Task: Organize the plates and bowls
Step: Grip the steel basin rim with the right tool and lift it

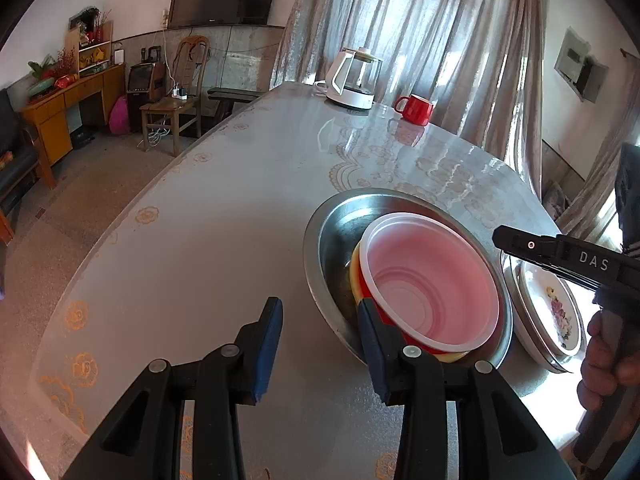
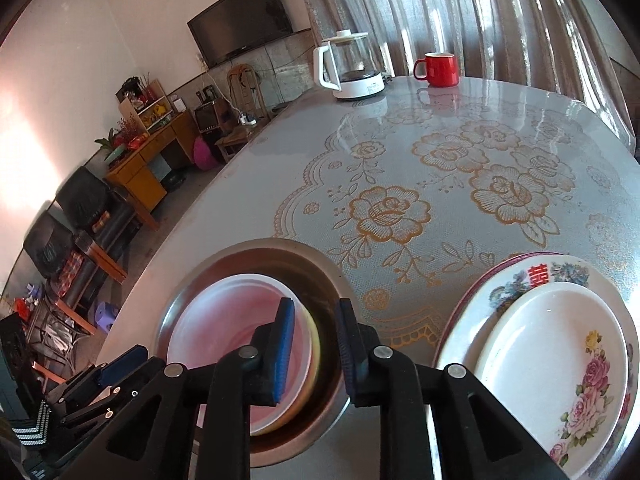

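1. Floral-clothed worktop (image 2: 400,184) looks mostly sorted already.
2. Steel basin (image 1: 320,236) holds the nested bowls, pink bowl (image 1: 432,280) on top.
3. Plates (image 2: 552,336) sit stacked just beside it.
4. Left tool (image 1: 320,344) and right tool (image 2: 316,348) are both released, holding nothing; probably little left.

Your left hand-held gripper (image 1: 320,340) hangs over the table (image 1: 208,240) with its jaws parted and nothing between them, its right pad against the outside of the red bowl (image 1: 420,340). That bowl sits in a steel basin (image 1: 328,240). At three o'clock your right hand-held gripper (image 1: 504,238) reaches above stacked floral plates (image 1: 556,312). Toward twelve o'clock stand a kettle (image 1: 352,80) and red mug (image 1: 416,109).
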Tool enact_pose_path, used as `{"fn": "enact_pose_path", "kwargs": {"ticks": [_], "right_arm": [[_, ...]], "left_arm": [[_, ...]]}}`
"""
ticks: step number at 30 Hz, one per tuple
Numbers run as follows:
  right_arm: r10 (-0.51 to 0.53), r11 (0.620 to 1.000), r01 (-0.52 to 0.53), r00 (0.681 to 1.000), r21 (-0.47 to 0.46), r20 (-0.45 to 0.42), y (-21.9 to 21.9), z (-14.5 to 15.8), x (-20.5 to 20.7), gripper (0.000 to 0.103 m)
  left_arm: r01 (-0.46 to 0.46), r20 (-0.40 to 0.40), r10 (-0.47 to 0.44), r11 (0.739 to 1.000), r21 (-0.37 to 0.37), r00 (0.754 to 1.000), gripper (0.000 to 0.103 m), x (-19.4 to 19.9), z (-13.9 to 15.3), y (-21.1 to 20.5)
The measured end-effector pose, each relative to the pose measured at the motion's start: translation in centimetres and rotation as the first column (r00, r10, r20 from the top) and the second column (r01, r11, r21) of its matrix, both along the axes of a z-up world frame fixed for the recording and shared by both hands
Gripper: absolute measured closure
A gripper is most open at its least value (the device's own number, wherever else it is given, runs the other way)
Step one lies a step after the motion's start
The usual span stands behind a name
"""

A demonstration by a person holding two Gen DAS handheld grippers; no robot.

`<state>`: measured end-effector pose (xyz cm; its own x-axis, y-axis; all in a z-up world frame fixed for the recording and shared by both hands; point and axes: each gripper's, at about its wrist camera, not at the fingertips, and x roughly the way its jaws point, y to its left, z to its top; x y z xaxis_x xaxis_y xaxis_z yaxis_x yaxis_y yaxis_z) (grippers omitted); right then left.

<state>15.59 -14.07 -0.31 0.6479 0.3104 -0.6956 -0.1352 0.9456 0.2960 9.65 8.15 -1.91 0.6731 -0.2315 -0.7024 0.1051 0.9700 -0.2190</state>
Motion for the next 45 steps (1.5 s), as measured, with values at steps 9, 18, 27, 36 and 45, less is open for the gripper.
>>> {"fn": "enact_pose_path", "kwargs": {"ticks": [9, 18, 27, 36, 45], "right_arm": [[-0.046, 0.998, 0.045, 0.998, -0.031, -0.034, -2.2, -1.4, -1.2, 0.083], [-0.017, 1.0, 0.018, 0.999, 0.012, -0.042, -2.1, -2.1, -1.8, 0.083], [0.017, 1.0, -0.018, 0.998, -0.015, -0.063, -0.8, -2.8, -1.5, 0.083], [0.027, 0.999, -0.03, 0.997, -0.042, -0.073, -0.2, -3.3, -1.2, 0.083], [0.031, 0.999, -0.034, 0.997, -0.038, -0.074, -0.1, -3.5, -1.0, 0.083]], "left_arm": [[-0.001, -0.009, 0.001, 1.0, -0.022, 1.0, 0.062, 0.9, -0.3, 0.6], [-0.041, -0.021, 0.039, 0.992, -0.12, 0.999, 0.054, 1.3, -1.1, 2.0], [-0.018, -0.043, 0.012, 0.992, -0.125, 0.999, 0.057, 2.4, -1.3, 2.1], [-0.014, -0.075, 0.005, 0.993, -0.117, 0.997, 0.063, 3.9, -1.5, 1.6], [-0.003, -0.065, -0.01, 0.978, -0.209, 0.998, 0.065, 4.5, -2.3, 2.7]]}}
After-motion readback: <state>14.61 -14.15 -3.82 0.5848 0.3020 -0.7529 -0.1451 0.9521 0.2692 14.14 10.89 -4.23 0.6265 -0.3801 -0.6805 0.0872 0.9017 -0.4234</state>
